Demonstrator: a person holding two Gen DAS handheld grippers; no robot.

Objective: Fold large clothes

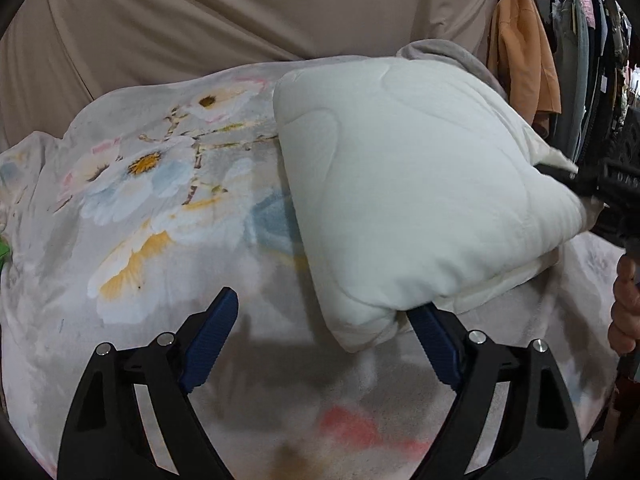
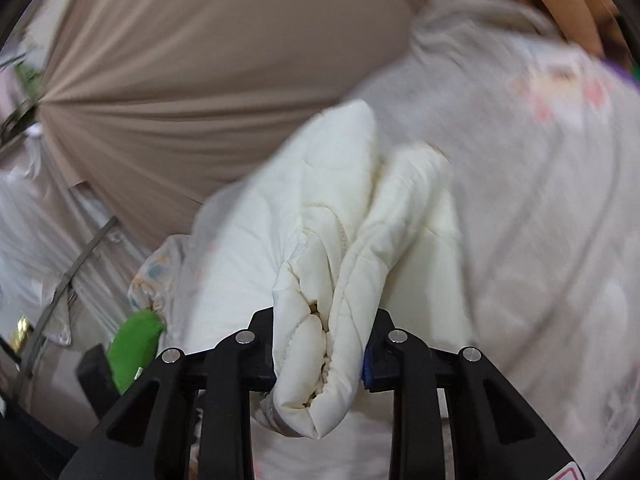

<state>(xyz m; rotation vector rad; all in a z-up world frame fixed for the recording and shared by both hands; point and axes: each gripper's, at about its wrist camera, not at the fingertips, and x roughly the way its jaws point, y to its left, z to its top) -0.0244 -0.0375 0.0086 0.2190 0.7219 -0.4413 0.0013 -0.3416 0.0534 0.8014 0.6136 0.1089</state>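
A thick white quilted garment [image 1: 404, 184] lies folded into a padded block on a flower-printed sheet [image 1: 152, 200]. My left gripper [image 1: 324, 312] is open, its blue pads wide apart; the bundle's near corner hangs between them, resting by the right pad [image 1: 432, 344]. My right gripper [image 2: 320, 356] is shut on a bunched edge of the white garment [image 2: 320, 272], which rises away from the jaws. That gripper also shows in the left wrist view [image 1: 600, 192], at the bundle's right end.
A beige curtain [image 1: 240, 12] hangs behind the bed. Clothes hang on a rack [image 1: 560, 60] at the far right. A green object [image 2: 134, 348] lies at the sheet's left edge. The person's hand [image 1: 624, 304] is at the right.
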